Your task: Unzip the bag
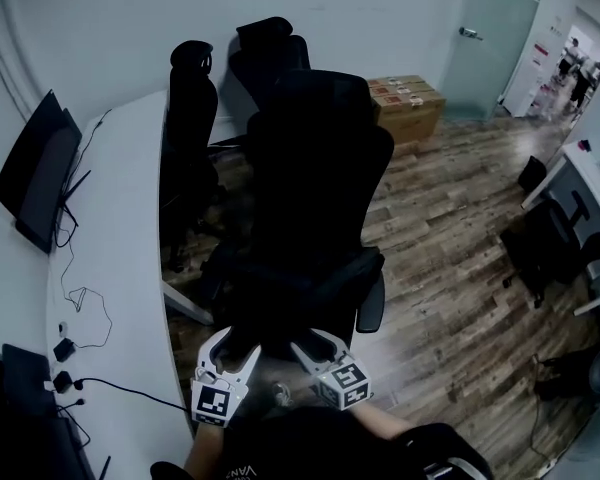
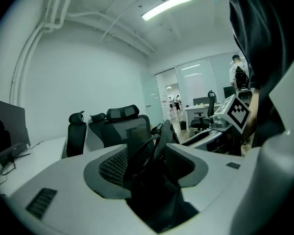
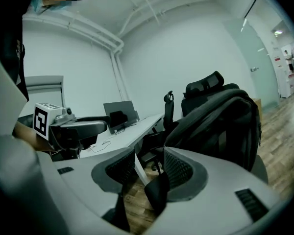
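Jaws first: the left gripper [image 1: 238, 344] is hanging low in front of the person, jaws standing apart and pinching nothing, with dark straps [image 2: 154, 143] showing in the gap between them. The right gripper [image 1: 315, 346] is sitting just beside it, jaws also apart and gripping nothing.

Just ahead, the bag [image 3: 220, 126] is resting on the seat of the chair [image 1: 372, 303], leaning against its back.

Here's where it's getting risky. It's a black bag on a black chair, and the zip pull isn't showing in any view. So a gripper is likely going to close on a strap or loose cloth instead of the pull.

The bag is also standing free. A tug on the zip with no second grip bracing it is probably going to drag or topple it, and the chair may be swivelling away under the load.

Further off, the desk [image 1: 110, 228] and its monitor [image 1: 40, 183] are lying well clear.
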